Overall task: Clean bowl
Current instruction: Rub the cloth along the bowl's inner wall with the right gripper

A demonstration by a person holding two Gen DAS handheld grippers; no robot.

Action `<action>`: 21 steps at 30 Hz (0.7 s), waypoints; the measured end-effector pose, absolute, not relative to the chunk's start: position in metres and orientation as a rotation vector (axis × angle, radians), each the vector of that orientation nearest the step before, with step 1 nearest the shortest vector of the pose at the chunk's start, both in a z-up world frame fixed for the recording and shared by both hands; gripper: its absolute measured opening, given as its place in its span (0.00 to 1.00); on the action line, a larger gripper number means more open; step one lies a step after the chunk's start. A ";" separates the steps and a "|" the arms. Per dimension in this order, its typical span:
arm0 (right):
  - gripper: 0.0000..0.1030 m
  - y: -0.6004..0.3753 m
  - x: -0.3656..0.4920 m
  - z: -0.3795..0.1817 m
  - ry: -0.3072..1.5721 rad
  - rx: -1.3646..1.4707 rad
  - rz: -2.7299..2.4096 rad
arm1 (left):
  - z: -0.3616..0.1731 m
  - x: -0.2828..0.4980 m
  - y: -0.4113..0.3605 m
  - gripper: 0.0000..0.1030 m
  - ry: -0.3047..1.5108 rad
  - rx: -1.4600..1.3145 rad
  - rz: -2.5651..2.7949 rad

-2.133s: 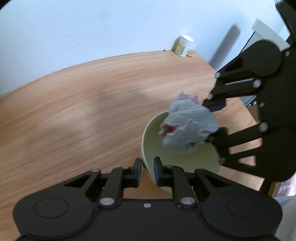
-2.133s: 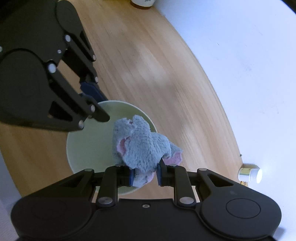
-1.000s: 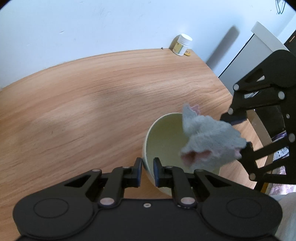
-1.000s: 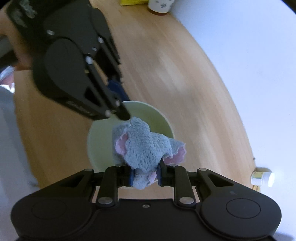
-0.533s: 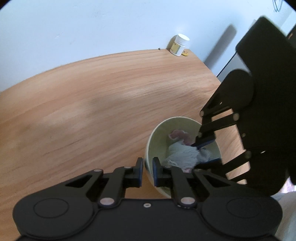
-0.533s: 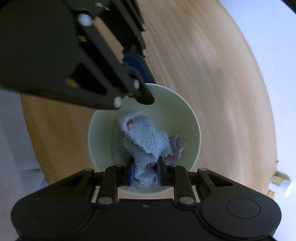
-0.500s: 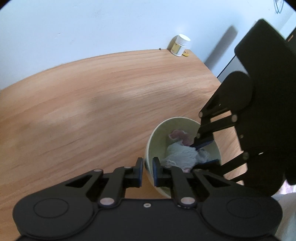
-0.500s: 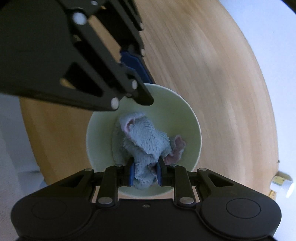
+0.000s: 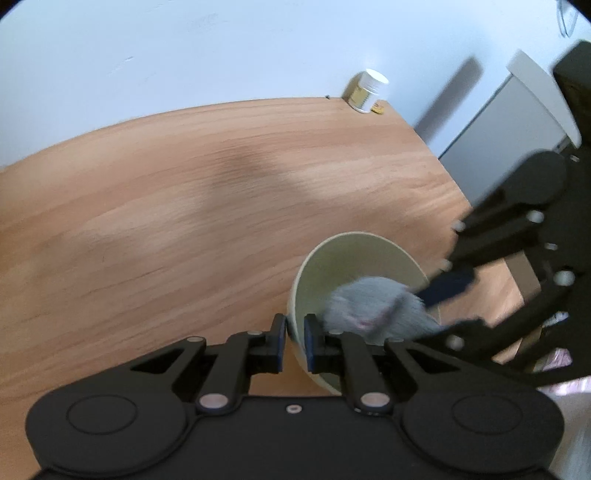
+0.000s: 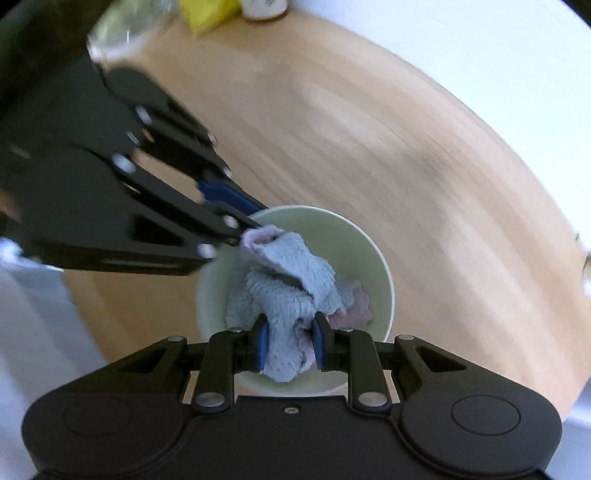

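Note:
A pale green bowl (image 9: 354, 254) stands on the wooden table (image 9: 166, 206); it also shows in the right wrist view (image 10: 369, 254). My left gripper (image 9: 294, 341) is shut on the bowl's near rim, one finger inside and one outside; it shows in the right wrist view (image 10: 240, 218) at the bowl's far left rim. My right gripper (image 10: 289, 345) is shut on a grey-blue cloth with pink edges (image 10: 291, 280) and presses it inside the bowl. In the left wrist view the cloth (image 9: 373, 302) is blurred, held by the right gripper (image 9: 439, 302) from the right.
A small white-capped jar (image 9: 367, 90) stands at the table's far corner by the wall. A white cabinet (image 9: 517, 122) is beyond the table's right edge. In the right wrist view a yellow sponge (image 10: 208, 13), a jar (image 10: 264, 8) and something glassy (image 10: 122, 29) are at the far end.
My right gripper brought the cloth from above the bowl down into it and is now swinging it round inside; both views are blurred by motion. My left gripper has kept its hold on the rim.

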State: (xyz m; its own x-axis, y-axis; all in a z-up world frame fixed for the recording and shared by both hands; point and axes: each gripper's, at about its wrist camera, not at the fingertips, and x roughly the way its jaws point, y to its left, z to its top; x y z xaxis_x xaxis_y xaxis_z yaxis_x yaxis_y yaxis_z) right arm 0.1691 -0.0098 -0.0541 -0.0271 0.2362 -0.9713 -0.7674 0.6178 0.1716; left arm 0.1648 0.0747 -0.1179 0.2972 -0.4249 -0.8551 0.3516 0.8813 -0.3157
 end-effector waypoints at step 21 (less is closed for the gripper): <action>0.26 0.008 0.150 -0.136 1.375 -0.696 0.853 | -0.126 0.163 0.077 0.07 1.185 -0.130 -0.483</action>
